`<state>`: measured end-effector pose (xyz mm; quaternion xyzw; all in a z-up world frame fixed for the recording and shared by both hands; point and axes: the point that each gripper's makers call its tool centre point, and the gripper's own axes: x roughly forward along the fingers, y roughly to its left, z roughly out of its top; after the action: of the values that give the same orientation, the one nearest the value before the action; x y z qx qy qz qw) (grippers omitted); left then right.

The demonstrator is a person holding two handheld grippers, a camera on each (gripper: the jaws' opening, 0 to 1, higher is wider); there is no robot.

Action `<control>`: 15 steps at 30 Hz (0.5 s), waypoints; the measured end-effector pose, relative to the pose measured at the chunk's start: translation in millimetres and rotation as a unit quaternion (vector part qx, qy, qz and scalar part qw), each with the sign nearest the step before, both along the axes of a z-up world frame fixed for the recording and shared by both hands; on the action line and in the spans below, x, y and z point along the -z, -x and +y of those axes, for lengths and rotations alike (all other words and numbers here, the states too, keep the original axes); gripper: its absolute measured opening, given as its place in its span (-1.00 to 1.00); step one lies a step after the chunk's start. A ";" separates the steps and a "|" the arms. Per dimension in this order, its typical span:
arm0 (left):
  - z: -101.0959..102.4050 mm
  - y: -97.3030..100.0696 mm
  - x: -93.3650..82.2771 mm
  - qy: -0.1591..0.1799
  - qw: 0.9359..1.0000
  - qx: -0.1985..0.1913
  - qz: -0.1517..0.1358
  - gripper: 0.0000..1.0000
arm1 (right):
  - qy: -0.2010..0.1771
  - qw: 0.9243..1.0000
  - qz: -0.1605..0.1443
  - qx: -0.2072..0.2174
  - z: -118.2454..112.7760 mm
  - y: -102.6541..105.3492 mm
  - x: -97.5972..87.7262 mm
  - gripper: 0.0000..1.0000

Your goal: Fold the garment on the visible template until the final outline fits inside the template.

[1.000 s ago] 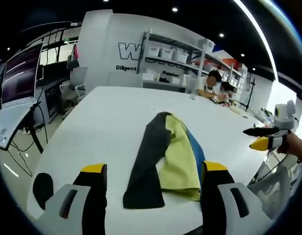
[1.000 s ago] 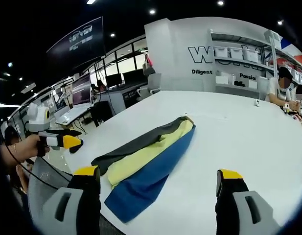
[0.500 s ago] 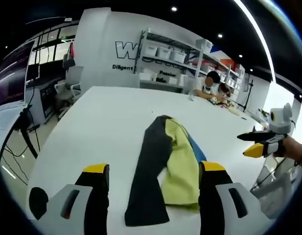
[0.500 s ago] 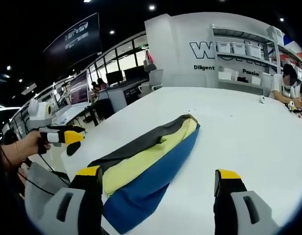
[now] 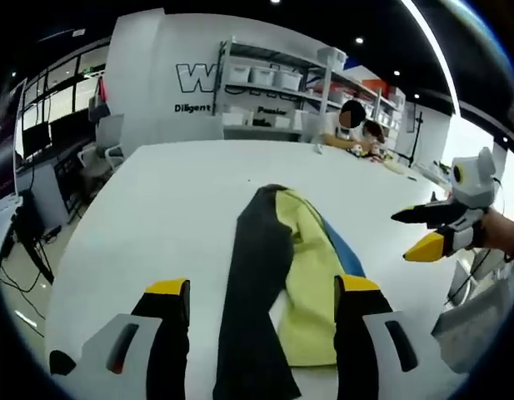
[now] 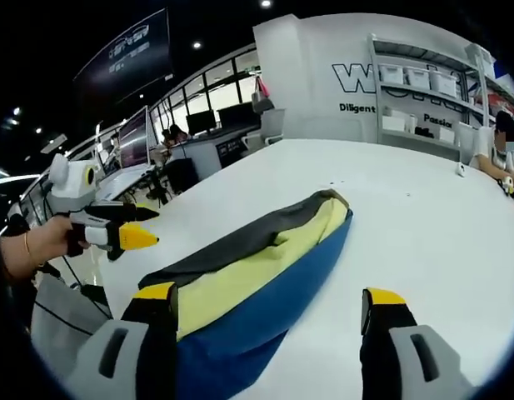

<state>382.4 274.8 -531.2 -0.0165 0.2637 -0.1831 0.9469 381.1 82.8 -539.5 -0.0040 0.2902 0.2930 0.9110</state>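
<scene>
In the left gripper view, the left gripper (image 5: 261, 304) hangs with jaws spread, empty, above the near end of the garment (image 5: 283, 267), a long tricolour strip near the table's (image 5: 157, 208) front edge. In the right gripper view, the right gripper (image 6: 267, 310) is likewise released; pinching one layer could unravel the fold.

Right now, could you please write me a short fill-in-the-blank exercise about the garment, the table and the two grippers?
1. The folded garment shows three colour bands: dark grey, yellow and ____.
2. The garment lies on a ____ table.
3. The left gripper and the right gripper both have their jaws ____, holding nothing.
4. The jaw tips of both grippers are coloured ____.

Missing words: blue; white; open; yellow
</scene>
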 end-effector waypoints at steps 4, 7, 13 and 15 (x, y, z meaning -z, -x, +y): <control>-8.4 -9.1 9.0 -0.027 0.999 0.020 0.001 0.28 | 0.007 1.000 0.006 -0.007 1.3 -5.8 8.1 0.78; -16.0 -20.5 15.8 -0.028 0.999 0.029 0.001 0.26 | 0.011 1.000 0.013 -0.010 0.8 -14.7 18.6 0.77; -30.5 -38.4 26.3 -0.009 0.999 0.036 0.006 0.21 | 0.014 1.000 0.023 -0.015 1.2 -26.3 34.2 0.75; -34.3 -44.6 30.7 -0.010 0.999 0.036 0.008 0.18 | 0.014 1.000 0.024 -0.013 1.3 -31.1 38.1 0.73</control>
<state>427.1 240.5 -561.8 0.0006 0.2736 -0.2145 0.9376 412.2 84.1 -577.6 -0.0135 0.3159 0.3008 0.8998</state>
